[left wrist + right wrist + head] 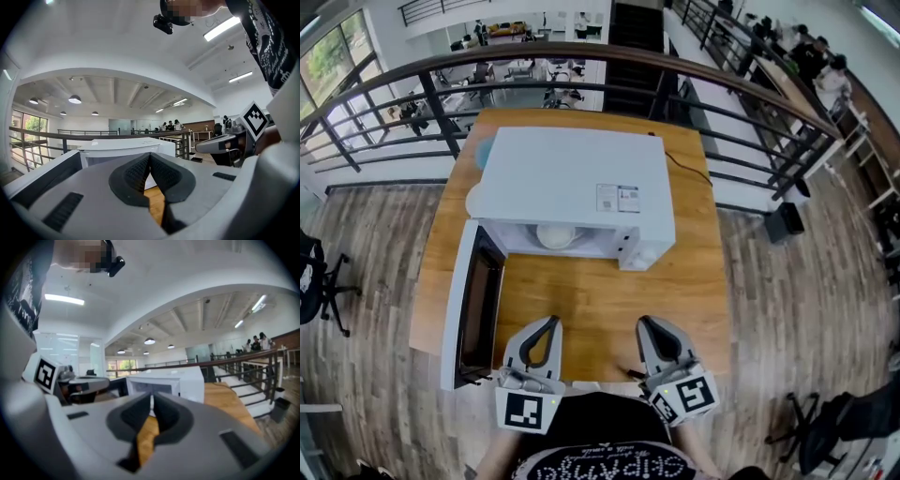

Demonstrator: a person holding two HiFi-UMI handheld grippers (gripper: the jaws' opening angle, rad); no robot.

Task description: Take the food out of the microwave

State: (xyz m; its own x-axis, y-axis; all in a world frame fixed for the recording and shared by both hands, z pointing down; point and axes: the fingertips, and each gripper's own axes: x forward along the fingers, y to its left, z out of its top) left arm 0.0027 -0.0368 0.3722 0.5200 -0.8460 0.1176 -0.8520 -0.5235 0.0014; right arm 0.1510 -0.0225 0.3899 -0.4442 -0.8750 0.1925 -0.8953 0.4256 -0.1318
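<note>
Fingers (pixel 133 176) of left gripper (pixel 551 322) and right gripper (pixel 648 322) press together, empty; food (pixel 555 234) sits well ahead inside the microwave (pixel 572 178).

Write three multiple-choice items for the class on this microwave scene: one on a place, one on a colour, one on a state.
1. Where is the round white dish? A inside the microwave; B on the floor; C on top of the microwave.
2. What colour is the microwave? A black; B red; C white.
3. How is the microwave door? A closed; B swung open; C missing.
Answers: 1 A, the dish shows in the open cavity; 2 C, the casing is white all over; 3 B, the door stands out from the front at the left side.
</note>
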